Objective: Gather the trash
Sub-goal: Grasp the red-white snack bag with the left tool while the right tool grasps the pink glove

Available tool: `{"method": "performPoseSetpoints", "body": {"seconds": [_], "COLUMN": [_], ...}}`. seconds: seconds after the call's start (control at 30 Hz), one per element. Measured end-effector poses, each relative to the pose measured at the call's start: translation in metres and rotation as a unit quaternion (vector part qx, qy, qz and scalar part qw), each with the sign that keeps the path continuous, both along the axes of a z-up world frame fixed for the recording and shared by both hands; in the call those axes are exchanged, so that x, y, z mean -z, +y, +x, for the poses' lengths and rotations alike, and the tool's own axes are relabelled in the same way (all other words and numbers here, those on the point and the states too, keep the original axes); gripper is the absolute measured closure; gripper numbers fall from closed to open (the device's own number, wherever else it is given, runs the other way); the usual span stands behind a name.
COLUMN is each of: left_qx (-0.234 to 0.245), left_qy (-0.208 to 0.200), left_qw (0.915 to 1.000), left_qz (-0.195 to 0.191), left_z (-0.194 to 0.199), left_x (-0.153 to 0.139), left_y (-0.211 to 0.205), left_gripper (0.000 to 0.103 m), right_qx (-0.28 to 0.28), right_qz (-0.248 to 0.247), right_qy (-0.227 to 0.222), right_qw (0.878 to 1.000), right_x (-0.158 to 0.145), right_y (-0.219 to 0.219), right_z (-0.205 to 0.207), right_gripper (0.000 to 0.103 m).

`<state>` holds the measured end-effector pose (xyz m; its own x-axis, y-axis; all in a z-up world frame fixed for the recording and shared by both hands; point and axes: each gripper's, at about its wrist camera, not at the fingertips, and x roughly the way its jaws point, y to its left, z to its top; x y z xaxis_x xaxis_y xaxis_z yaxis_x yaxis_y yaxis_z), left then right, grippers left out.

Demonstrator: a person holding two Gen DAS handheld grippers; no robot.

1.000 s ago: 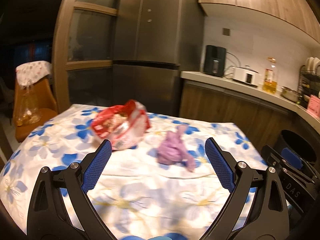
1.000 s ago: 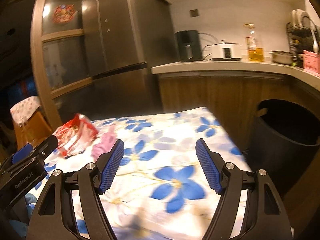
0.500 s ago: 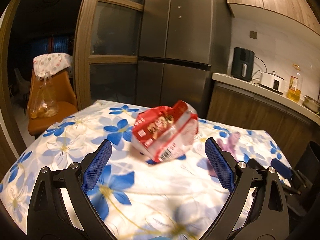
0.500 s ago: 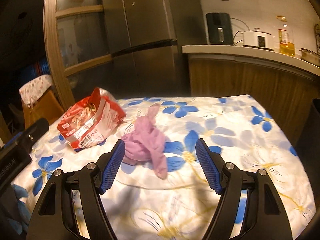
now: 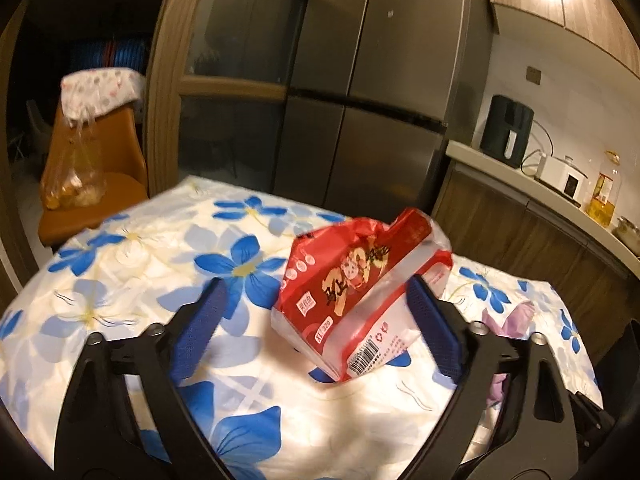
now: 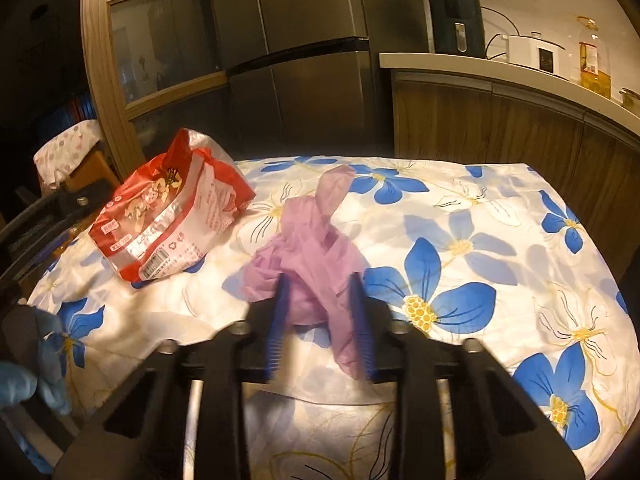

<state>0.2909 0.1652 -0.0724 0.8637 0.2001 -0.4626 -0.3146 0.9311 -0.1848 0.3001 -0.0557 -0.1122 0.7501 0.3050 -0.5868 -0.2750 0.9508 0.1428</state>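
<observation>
A red and clear plastic package (image 5: 356, 296) lies on the flowered tablecloth (image 5: 120, 280). My left gripper (image 5: 316, 312) is open, its blue pads on either side of the package's near end. The package also shows in the right wrist view (image 6: 168, 216). A crumpled purple plastic bag (image 6: 308, 256) lies right of it. My right gripper (image 6: 320, 312) has its blue pads closed in on the bag's near part, which sits between them on the cloth. The bag shows partly in the left wrist view (image 5: 516, 320), behind my right finger.
A steel fridge (image 5: 360, 80) stands behind the table. A wooden counter (image 6: 500, 120) with appliances and an oil bottle (image 6: 592, 60) runs along the right. An orange chair (image 5: 88, 168) with a bag of food stands at the far left. A gloved hand (image 6: 24, 376) shows at the left edge.
Both grippers moved forward over the table. The left one now straddles the red package. The right gripper's pads closed from wide open onto the purple bag.
</observation>
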Motion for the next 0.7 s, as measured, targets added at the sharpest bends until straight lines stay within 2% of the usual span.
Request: {"method": "performPoseSetpoints", "body": {"seconds": [0.03, 0.1, 0.17, 0.43, 0.57, 0.7], "left_qx": [0.003, 0.013, 0.017, 0.043, 0.058, 0.069], "left_qy": [0.007, 0.02, 0.029, 0.041, 0.041, 0.031], "left_qw": [1.0, 0.9996, 0.9992, 0.9966, 0.9955, 0.9957], "left_qz": [-0.004, -0.014, -0.023, -0.057, -0.063, -0.053], "left_z": [0.004, 0.01, 0.013, 0.019, 0.02, 0.016], "left_x": [0.003, 0.007, 0.011, 0.021, 0.023, 0.02], "left_y": [0.001, 0.002, 0.005, 0.012, 0.012, 0.005], "left_gripper": [0.026, 0.034, 0.047, 0.086, 0.097, 0.103], "right_qx": [-0.004, -0.009, -0.013, -0.012, -0.01, -0.007], "right_qz": [-0.001, -0.001, 0.002, 0.008, 0.011, 0.015], "right_qy": [-0.001, -0.007, -0.017, -0.036, -0.041, -0.044], "right_qw": [1.0, 1.0, 1.0, 0.999, 0.999, 0.999], "right_x": [0.0, -0.001, -0.004, -0.012, -0.015, -0.017], "right_y": [0.001, 0.002, 0.002, -0.004, -0.008, -0.012], "right_z": [0.0, -0.003, -0.007, -0.021, -0.026, -0.029], "right_gripper": [0.088, 0.092, 0.096, 0.099, 0.099, 0.1]}}
